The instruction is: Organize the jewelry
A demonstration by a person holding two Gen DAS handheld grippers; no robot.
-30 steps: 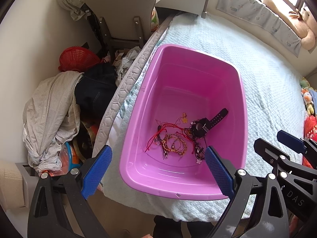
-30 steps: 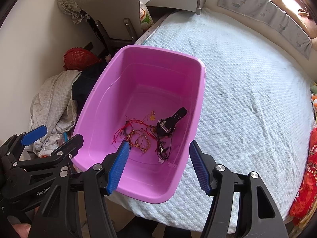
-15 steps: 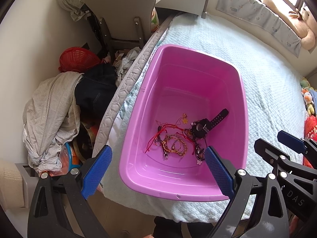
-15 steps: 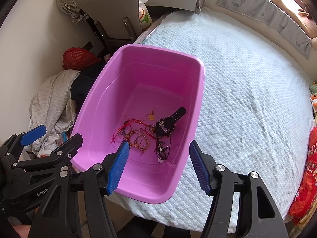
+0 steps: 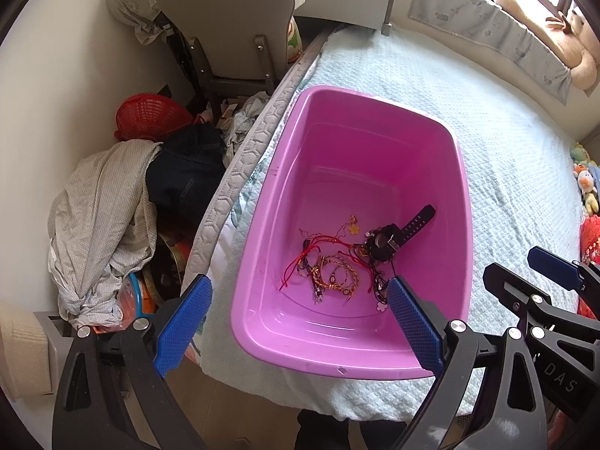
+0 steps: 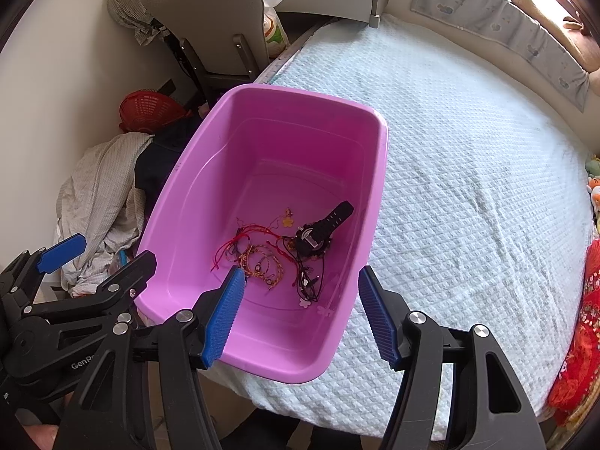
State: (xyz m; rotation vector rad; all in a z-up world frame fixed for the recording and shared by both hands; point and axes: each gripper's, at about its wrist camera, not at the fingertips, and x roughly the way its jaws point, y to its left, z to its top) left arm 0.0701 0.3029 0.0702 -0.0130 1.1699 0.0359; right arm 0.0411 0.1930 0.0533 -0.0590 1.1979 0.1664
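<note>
A pink plastic tub [image 5: 348, 352] [image 6: 378, 172] sits at the near corner of a bed. On its floor lies a tangle of jewelry: red cords [image 5: 318, 253] [image 6: 240, 242], gold braided bracelets [image 5: 339, 273] [image 6: 262, 262], small flower charms [image 5: 353, 228] [image 6: 288, 221] and a black wristwatch [image 5: 393, 236] [image 6: 318, 234]. My left gripper [image 5: 298, 322] hovers above the tub's near end, open, with nothing between its blue pads. My right gripper [image 6: 298, 309] hangs beside it over the tub's near right part, also open and holding nothing.
A pale blue quilted bedspread [image 6: 468, 150] covers the bed to the right. Left of the bed are a grey chair [image 5: 228, 26], a red basket [image 5: 150, 116], and heaped clothes [image 5: 101, 217]. Soft toys [image 5: 585, 183] lie at the right edge.
</note>
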